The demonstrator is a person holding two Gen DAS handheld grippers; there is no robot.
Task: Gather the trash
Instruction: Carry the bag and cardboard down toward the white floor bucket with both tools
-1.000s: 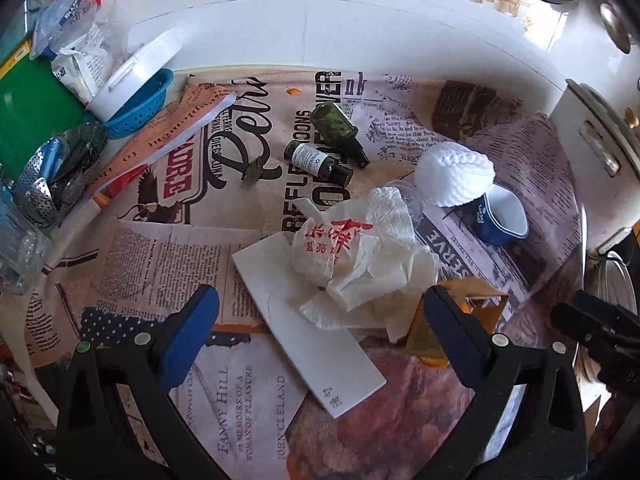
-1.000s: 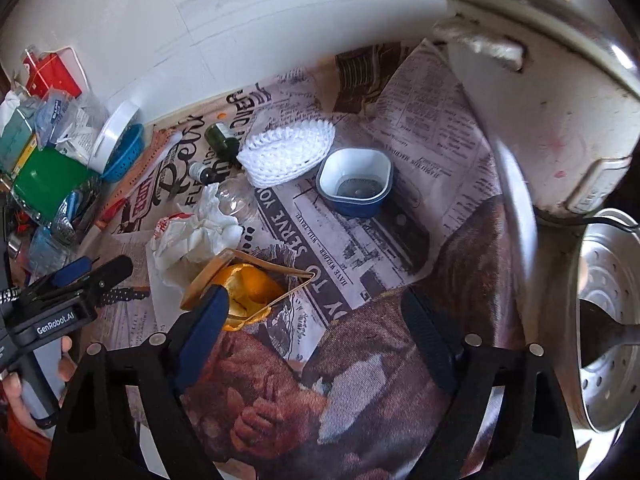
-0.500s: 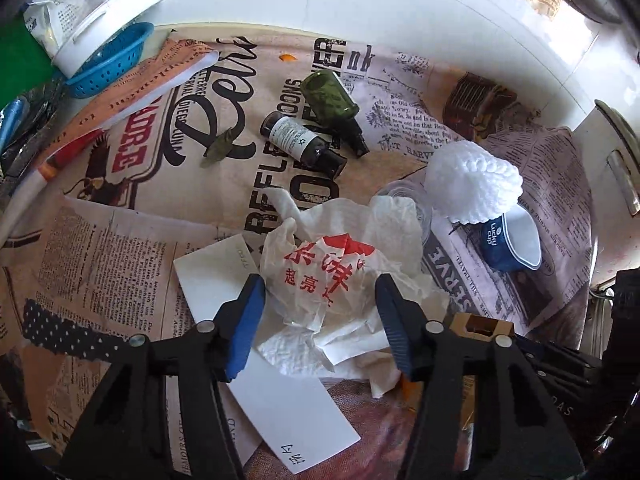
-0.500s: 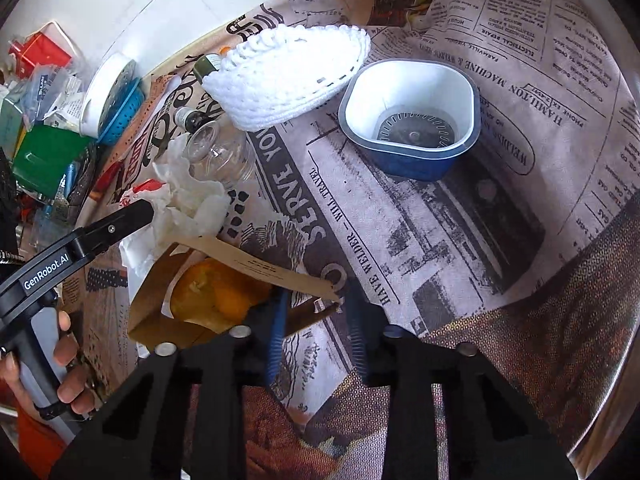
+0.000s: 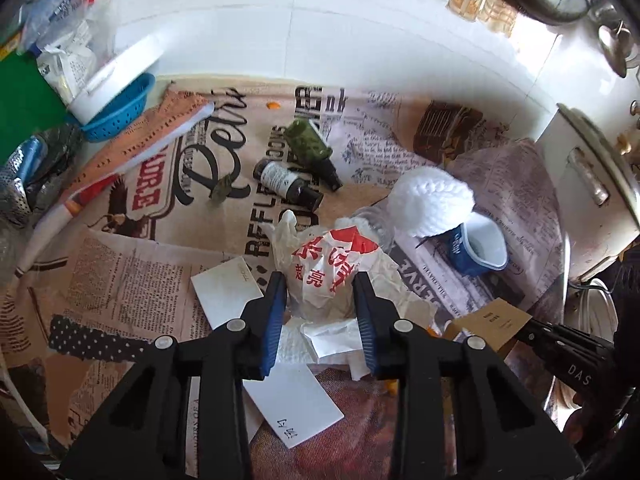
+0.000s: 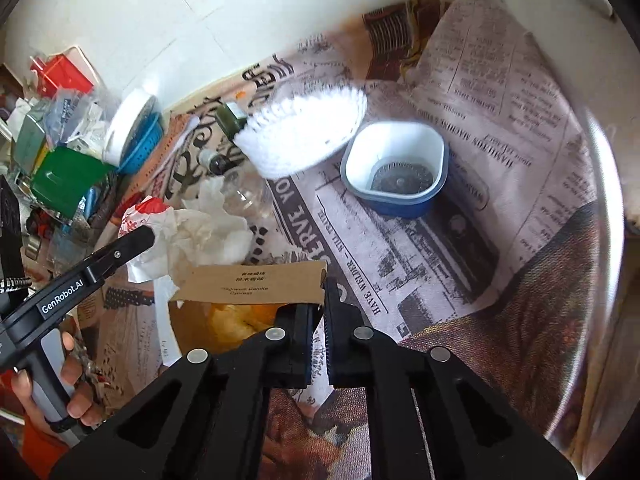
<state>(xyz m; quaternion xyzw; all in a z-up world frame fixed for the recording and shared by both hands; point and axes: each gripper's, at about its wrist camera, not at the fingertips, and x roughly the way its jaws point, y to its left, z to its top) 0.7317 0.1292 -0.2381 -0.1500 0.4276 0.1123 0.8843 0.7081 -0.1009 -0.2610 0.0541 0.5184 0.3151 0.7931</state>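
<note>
On the newspaper-covered counter [image 5: 132, 264], the left claw [image 5: 320, 304] is closed partway around the crumpled white wrapper with red print [image 5: 328, 268], blue pads pressing its sides, apparently to gather the loose paper as one wad. Just to the right, the right claw [image 6: 319, 312] is pinched almost shut on the flap of the small brown cardboard box [image 6: 252, 284], which seems to hold it open as the trash bin. Orange scraps [image 6: 236, 316] already lie inside, so the wrapper likely goes in there.
</note>
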